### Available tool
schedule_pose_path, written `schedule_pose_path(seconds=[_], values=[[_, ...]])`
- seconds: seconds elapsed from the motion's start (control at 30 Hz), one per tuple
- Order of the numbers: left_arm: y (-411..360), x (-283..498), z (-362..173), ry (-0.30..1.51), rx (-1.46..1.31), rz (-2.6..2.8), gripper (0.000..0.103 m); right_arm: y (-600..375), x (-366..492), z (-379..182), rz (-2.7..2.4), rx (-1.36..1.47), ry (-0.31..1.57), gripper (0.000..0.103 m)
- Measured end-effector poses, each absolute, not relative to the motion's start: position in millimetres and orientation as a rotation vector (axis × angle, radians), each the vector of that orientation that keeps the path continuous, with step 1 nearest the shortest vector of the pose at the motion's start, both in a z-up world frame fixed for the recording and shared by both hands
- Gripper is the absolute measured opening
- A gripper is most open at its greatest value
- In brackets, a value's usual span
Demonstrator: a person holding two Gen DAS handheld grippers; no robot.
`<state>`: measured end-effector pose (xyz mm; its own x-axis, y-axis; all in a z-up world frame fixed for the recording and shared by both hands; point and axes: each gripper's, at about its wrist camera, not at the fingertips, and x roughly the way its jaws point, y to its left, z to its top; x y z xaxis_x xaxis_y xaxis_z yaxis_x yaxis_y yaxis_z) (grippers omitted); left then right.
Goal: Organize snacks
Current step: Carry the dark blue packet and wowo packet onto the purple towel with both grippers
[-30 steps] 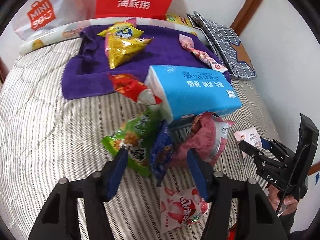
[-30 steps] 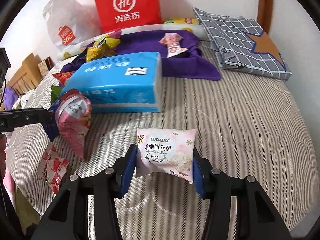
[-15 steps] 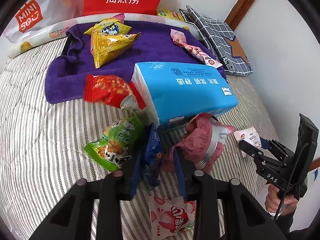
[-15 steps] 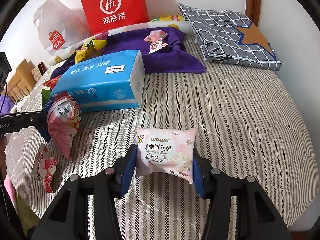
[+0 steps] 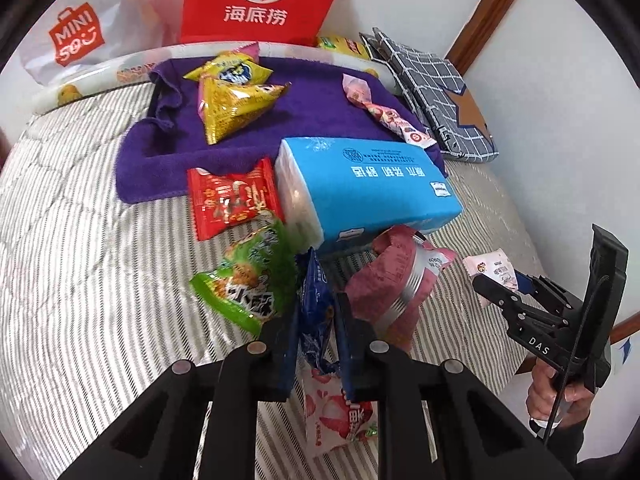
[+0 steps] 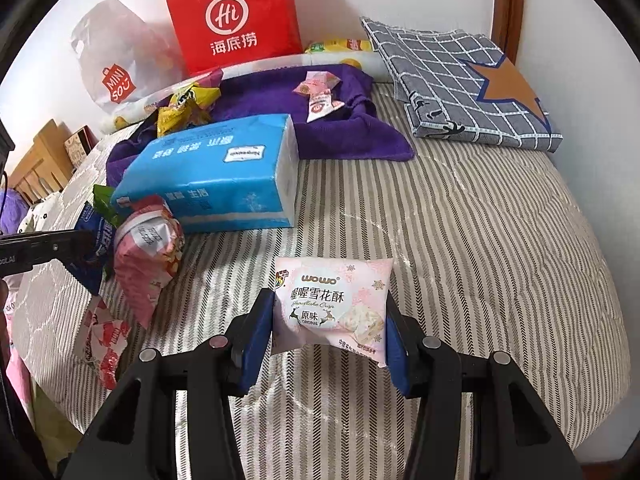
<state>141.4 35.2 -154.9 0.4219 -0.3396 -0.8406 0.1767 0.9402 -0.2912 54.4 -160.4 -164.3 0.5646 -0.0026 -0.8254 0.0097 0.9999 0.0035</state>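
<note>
My left gripper point(image 5: 317, 322) is shut on a dark blue snack packet point(image 5: 316, 304), pinched between its pads above the striped bed. Beside it lie a green packet point(image 5: 248, 280), a red packet point(image 5: 232, 198), a crumpled pink bag point(image 5: 396, 280) and a strawberry packet point(image 5: 336, 412) under the fingers. My right gripper point(image 6: 328, 320) is shut on a pink-white snowflake crisp packet point(image 6: 332, 304), held upright over the bed. Yellow packets point(image 5: 232, 100) and pink candy wrappers point(image 5: 380, 112) rest on the purple towel point(image 5: 312, 108).
A blue tissue pack point(image 5: 368, 184) lies mid-bed, partly on the towel. A red paper bag point(image 5: 260, 0) and a white plastic bag point(image 5: 80, 32) stand against the wall. A grey checked cloth point(image 6: 460, 80) lies at the back right. A person's hand point(image 5: 556, 396) holds the right gripper.
My left gripper's jaws went from wide open to shut on the dark blue packet and lifted it slightly. The right gripper kept its hold on the pink-white packet and hardly moved.
</note>
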Motion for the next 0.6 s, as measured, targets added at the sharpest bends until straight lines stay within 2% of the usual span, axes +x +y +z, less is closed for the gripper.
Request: schedule_pose_path(seconds=[0.6], values=[[26.7,118.7,-117.2,1.019,-0.164,-0.334,0.016,-142.4,43.7,-112.8,0.026,0.006,0.875,0.051]])
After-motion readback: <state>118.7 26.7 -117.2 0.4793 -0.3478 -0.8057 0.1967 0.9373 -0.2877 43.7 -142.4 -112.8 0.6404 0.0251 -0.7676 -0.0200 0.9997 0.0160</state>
